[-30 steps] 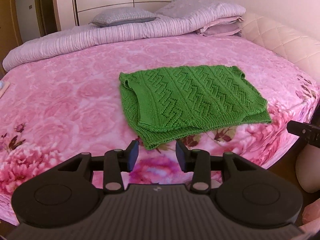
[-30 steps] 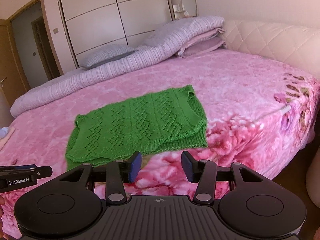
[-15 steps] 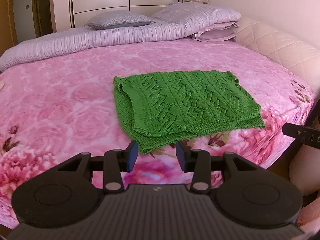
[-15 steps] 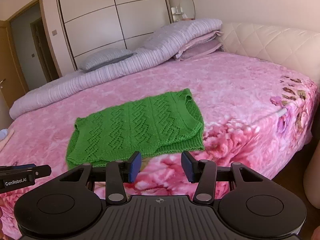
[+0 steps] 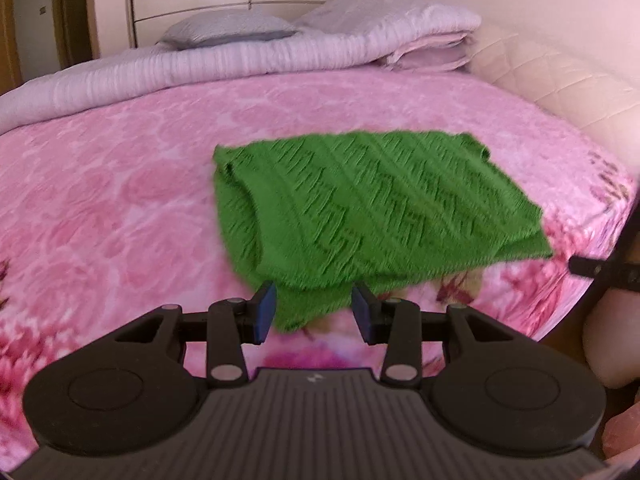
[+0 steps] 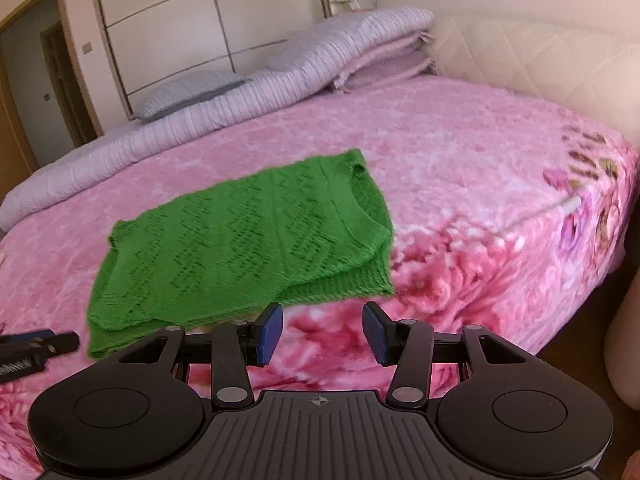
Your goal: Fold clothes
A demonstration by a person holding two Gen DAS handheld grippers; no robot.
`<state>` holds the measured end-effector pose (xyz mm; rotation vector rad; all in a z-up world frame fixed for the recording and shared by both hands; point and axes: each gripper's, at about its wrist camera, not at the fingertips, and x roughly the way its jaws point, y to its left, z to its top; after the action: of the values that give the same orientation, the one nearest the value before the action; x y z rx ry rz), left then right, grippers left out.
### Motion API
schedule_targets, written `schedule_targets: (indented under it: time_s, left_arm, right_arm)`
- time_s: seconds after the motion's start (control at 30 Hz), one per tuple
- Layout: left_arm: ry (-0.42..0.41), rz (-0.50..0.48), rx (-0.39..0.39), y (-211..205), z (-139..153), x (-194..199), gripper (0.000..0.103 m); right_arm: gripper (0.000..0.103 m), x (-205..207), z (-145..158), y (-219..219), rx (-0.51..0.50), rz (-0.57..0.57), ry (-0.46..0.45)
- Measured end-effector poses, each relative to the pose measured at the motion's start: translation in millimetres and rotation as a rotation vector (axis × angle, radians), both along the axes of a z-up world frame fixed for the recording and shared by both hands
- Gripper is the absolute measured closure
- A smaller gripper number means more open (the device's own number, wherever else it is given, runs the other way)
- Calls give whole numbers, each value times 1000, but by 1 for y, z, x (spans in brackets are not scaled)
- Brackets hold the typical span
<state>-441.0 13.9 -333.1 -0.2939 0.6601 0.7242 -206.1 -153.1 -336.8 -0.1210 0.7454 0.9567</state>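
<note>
A green knitted sweater (image 5: 372,208) lies folded flat on the pink floral bed; it also shows in the right wrist view (image 6: 248,240). My left gripper (image 5: 314,312) is open and empty, its fingertips just short of the sweater's near left corner. My right gripper (image 6: 322,330) is open and empty, hovering before the sweater's near right edge. The tip of the right gripper shows at the right edge of the left view (image 5: 592,268), and the left gripper's tip at the left edge of the right view (image 6: 36,346).
The pink bedspread (image 5: 100,200) covers a wide bed. A rolled lilac quilt (image 5: 200,64) and pillows (image 5: 384,20) lie along the far side. A padded cream headboard (image 6: 540,56) runs on the right. The bed's near edge (image 6: 520,320) drops to the floor.
Both grippers have moved forward and lower toward the sweater's near edge. The sweater now looks larger and closer to the fingertips. Both stay open.
</note>
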Motion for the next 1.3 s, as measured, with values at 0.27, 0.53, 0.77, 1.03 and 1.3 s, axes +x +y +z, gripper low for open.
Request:
schedule_targets:
  time_s: [0.27, 0.53, 0.77, 1.03, 1.3]
  left_arm:
    - [-39, -76, 17, 25, -6, 21, 67]
    - [-21, -122, -10, 50, -29, 46, 73]
    - [-1, -154, -13, 56, -48, 48, 77]
    - [-80, -131, -100, 75, -47, 36, 80]
    - [-136, -121, -153, 83, -48, 30, 81]
  right_arm:
    - [55, 82, -39, -21, 244, -94, 376]
    - [55, 148, -62, -9, 356, -172, 550]
    - [55, 164, -79, 11, 360, -166, 599]
    - [55, 173, -87, 13, 411, -141, 690]
    - [56, 175, -84, 29, 408, -85, 676]
